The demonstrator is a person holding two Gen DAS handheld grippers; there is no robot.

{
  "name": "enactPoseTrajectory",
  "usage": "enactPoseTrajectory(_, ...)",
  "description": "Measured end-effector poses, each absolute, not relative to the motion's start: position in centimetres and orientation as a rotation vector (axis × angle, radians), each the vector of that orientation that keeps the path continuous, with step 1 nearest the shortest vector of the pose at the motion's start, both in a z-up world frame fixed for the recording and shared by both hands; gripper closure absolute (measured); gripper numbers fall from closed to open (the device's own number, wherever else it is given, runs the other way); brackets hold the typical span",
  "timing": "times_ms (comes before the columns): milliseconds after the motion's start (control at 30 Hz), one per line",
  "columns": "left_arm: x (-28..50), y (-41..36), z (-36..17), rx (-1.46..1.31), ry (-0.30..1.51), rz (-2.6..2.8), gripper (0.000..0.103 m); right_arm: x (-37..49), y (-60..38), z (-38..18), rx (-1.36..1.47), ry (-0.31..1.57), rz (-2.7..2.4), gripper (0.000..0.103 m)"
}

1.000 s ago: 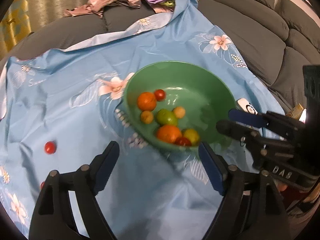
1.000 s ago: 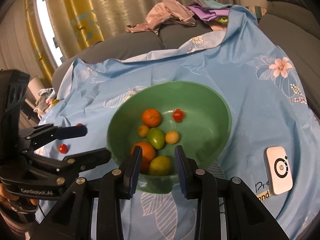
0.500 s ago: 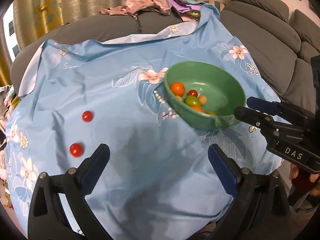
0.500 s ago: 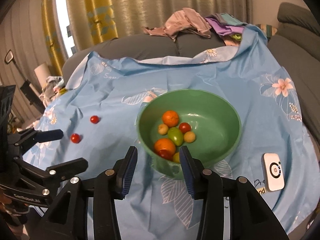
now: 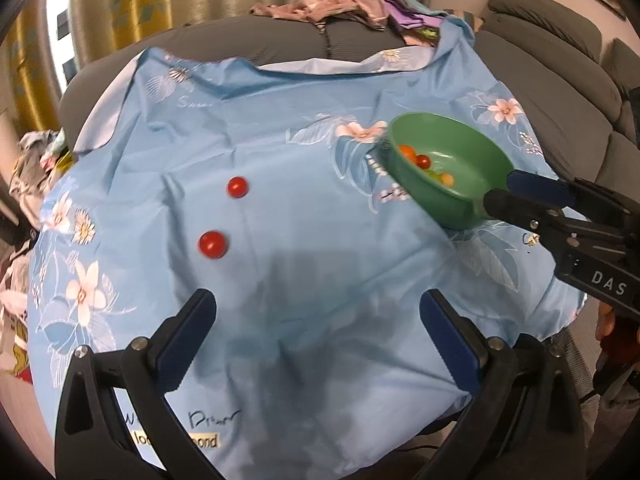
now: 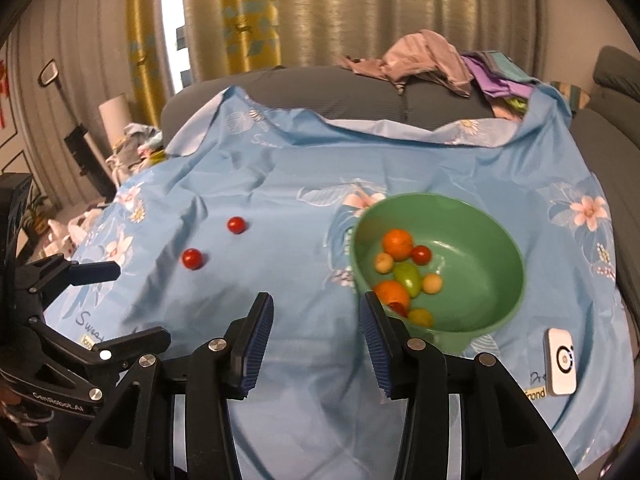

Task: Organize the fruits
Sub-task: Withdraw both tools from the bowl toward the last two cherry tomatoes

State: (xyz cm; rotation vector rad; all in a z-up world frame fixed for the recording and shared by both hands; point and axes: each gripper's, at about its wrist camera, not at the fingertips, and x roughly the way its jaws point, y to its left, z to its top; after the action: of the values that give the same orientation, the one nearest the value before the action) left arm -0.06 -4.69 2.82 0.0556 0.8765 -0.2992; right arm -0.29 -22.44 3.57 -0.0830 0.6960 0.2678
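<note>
A green bowl (image 6: 480,216) holds several small fruits: oranges, red tomatoes, a green one and yellow ones. It also shows in the left wrist view (image 5: 472,148). Two red tomatoes lie loose on the blue floral cloth: the far one (image 5: 237,188) (image 6: 235,225) and the near one (image 5: 213,244) (image 6: 191,258). My left gripper (image 5: 316,336) is open and empty, above the cloth near its front edge. My right gripper (image 6: 316,332) is open and empty, just left of the bowl's near rim.
A white device (image 6: 562,361) lies on the cloth at the front right. A pile of clothes (image 6: 432,62) sits on the grey sofa behind. Sofa cushions (image 5: 560,80) rise at the right. Curtains (image 6: 280,12) hang behind.
Both grippers have pulled back and up from the bowl and swung left. The right gripper has opened wider. The two loose tomatoes have come into fuller view.
</note>
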Motion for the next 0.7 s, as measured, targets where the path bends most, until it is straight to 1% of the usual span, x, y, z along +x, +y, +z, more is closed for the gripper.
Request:
enactPoseTrajectory(367, -0.1, -1.6, 1.4, -0.012, 0.904, -0.260, 0.001, 0.0, -18.8, 3.1, -0.145, 0.720, 0.324, 0.057)
enactPoseTrajectory(700, 0.9, 0.5, -0.1, -0.060, 0.918, -0.233, 0.001, 1.7, -16.1, 1.7, -0.178, 0.766, 0.360, 0.057)
